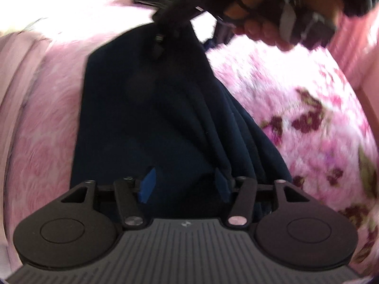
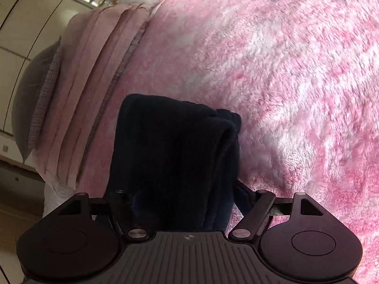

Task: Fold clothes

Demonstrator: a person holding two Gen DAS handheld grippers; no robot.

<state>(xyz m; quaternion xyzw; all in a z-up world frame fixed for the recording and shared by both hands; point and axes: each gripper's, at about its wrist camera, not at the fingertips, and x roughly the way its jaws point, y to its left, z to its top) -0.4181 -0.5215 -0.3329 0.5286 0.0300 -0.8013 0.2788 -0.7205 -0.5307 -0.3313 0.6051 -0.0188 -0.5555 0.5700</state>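
The left hand-held gripper (image 1: 184, 187) grips one end of the navy garment (image 1: 151, 118); the right hand-held gripper (image 2: 182, 201) clamps its bunched other end. The garment hangs stretched between them, just above the pink blanket (image 2: 284, 71) on the bed.

One dark navy garment (image 1: 146, 118) on show, bunched between two grippers: the left gripper (image 1: 184, 184) and the right gripper (image 2: 180, 203). One fluffy pink blanket (image 2: 284, 71) covers one bed, one folded pink sheet (image 2: 94, 71) runs along its edge, and one grey pillow (image 2: 30, 90) sits beyond.
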